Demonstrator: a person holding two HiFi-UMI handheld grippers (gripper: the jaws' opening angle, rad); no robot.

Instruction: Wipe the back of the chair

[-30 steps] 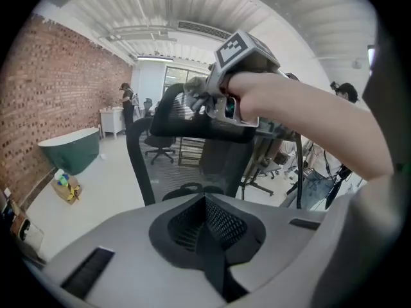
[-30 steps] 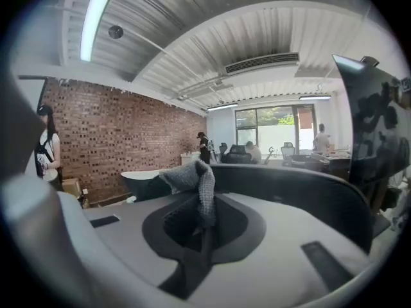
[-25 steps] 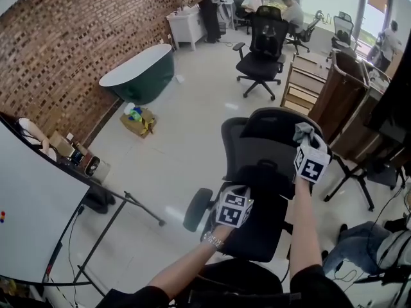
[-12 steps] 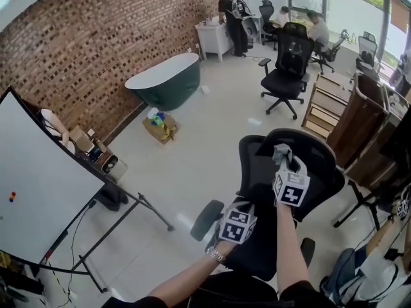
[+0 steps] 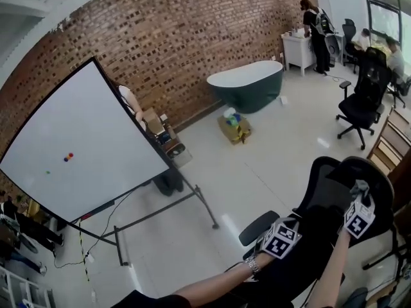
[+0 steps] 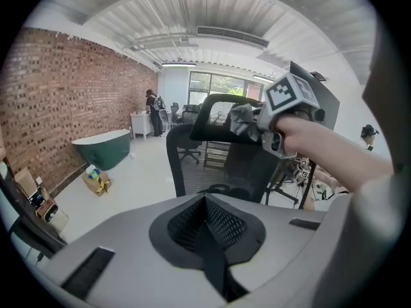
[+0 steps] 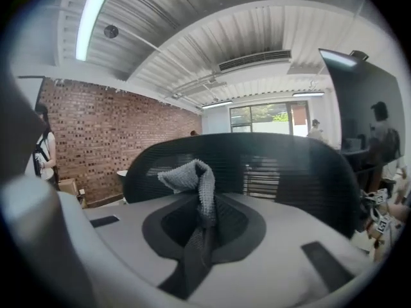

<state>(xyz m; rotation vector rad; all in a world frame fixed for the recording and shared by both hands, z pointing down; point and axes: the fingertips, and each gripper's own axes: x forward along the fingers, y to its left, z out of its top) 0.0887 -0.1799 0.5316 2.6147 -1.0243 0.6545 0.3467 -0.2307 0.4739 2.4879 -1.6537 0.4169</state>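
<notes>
Clamping a nubby grey cloth tight, the right gripper sits at the curved top rim of the black mesh chair back. Left gripper, jaws pressed together, hovers lower down.

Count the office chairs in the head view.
3: the chair at bottom right, where the right tool holds a cloth; a second chair at the right edge; a third far back by the white desk. Seated people may hide more.

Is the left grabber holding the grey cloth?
No, the left gripper is shut on nothing; the grey cloth sits in the right gripper.
</notes>
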